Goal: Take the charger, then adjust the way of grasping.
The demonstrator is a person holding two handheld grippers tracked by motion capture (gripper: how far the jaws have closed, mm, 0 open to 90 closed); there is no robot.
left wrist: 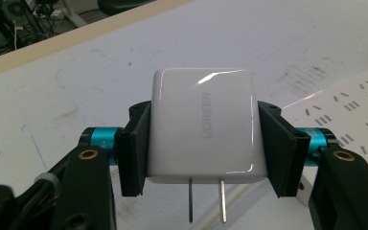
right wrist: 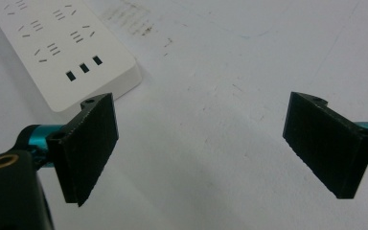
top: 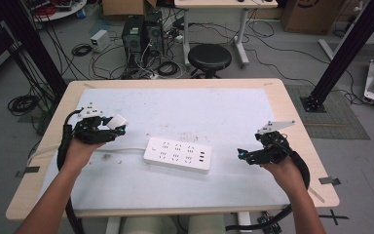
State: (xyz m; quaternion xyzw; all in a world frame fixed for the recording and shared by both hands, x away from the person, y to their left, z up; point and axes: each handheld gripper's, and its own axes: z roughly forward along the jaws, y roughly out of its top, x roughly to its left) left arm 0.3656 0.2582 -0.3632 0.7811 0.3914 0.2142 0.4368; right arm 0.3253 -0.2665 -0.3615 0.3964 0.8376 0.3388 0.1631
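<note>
So the table [top: 282, 105] with its white mat was the big thing here, and sitting on it, off to the inner side of both tools, was a white power strip [top: 177, 155] with its sockets facing up and nothing plugged in. The left gripper [top: 118, 126] was clamped on a white UGREEN wall charger [left wrist: 202, 127], one jaw pressed against each flat side, with the two metal prongs [left wrist: 206, 200] hanging out toward the gripper's own body, so back at the camera in the left gripper view. The charger was held up off the mat, and the strip was just past the gripper's right-hand jaw, near but not touching. The right gripper [top: 243, 155] hung on the far end of the strip with its jaws spread wide and nothing between them; in the right gripper view the strip's end with the three small ports sat ahead and off beyond the left-hand jaw. My read: pickup was done, plugging in wasn't. What looked left was turning the charger so the prongs faced down at a socket, then pushing it home, maybe with the free gripper steadying the strip.
</note>
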